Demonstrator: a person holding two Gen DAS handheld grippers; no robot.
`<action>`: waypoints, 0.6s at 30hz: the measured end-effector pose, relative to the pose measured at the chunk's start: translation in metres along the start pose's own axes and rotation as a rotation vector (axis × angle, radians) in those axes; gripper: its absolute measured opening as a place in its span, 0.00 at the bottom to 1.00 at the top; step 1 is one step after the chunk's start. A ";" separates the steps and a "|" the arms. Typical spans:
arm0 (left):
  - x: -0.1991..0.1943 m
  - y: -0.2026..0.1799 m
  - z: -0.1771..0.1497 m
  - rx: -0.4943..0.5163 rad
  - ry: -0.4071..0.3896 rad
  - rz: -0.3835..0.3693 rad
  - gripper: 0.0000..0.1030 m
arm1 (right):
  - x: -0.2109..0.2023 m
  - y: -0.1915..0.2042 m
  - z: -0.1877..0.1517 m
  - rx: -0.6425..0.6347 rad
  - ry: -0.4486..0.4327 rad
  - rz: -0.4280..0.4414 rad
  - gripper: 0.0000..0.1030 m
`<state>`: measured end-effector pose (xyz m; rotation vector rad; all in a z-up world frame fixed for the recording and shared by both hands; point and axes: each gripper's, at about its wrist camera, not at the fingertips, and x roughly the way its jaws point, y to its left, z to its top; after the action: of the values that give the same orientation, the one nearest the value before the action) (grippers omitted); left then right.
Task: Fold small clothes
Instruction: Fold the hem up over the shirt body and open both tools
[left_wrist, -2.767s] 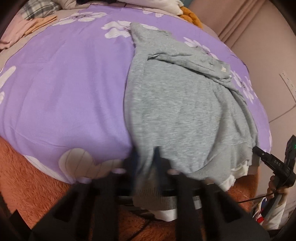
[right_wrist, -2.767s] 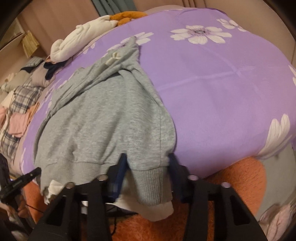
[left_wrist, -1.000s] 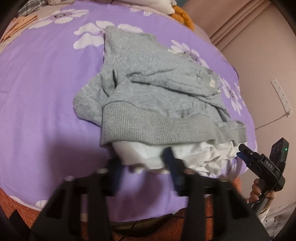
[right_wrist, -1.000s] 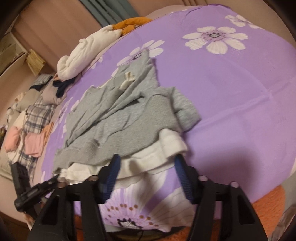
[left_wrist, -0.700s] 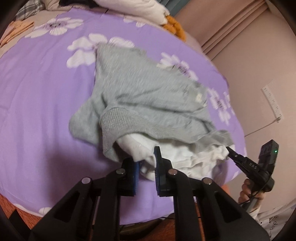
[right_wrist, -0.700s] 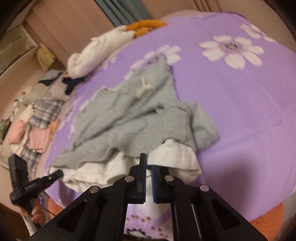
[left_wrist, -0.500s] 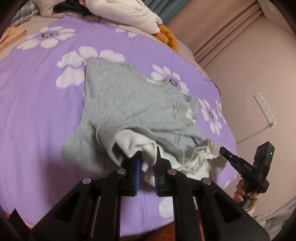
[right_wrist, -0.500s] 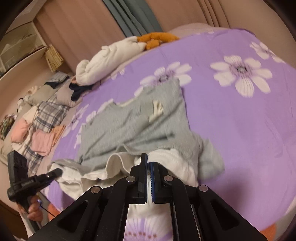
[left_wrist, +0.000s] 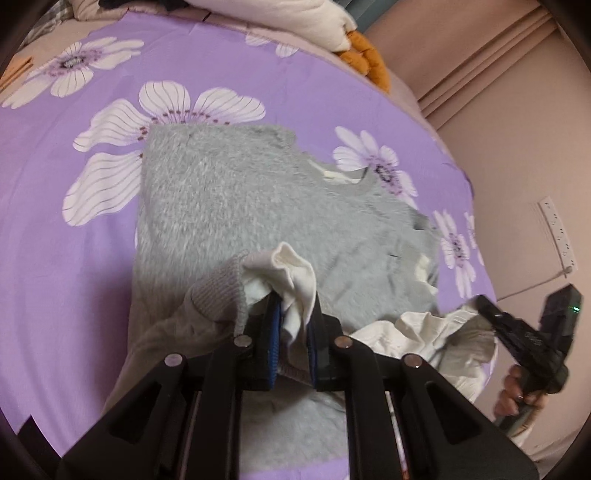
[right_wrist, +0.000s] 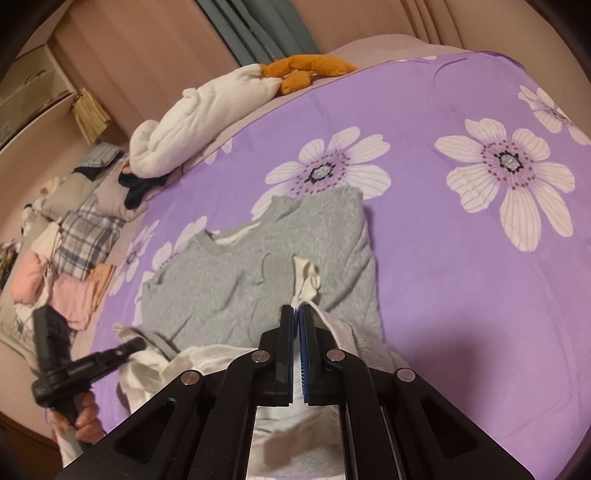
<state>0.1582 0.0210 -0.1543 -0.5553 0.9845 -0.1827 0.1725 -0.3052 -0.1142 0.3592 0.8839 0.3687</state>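
While we carry the hem | left gripper (left_wrist: 293, 319) and right gripper (right_wrist: 296, 325) both pinch its white lining | gray sweater (left_wrist: 236, 206) stretches toward twelve o'clock on the purple bedspread (left_wrist: 66, 258).

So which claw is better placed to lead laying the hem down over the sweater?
Neither clearly: the left claw and right claw each pinch a corner of the white hem, both lifted over the grey sweater. They probably should move together.
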 end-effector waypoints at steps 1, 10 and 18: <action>0.005 0.001 0.003 -0.007 0.011 0.005 0.12 | -0.004 -0.001 0.002 0.003 -0.009 -0.006 0.04; 0.005 0.009 0.019 -0.056 0.107 -0.070 0.21 | -0.050 -0.019 0.004 0.012 -0.065 -0.124 0.27; -0.050 0.011 0.014 -0.024 0.013 -0.092 0.54 | -0.056 -0.025 -0.037 -0.006 0.033 -0.166 0.36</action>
<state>0.1411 0.0542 -0.1173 -0.6222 0.9753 -0.2569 0.1147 -0.3475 -0.1087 0.2730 0.9375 0.2244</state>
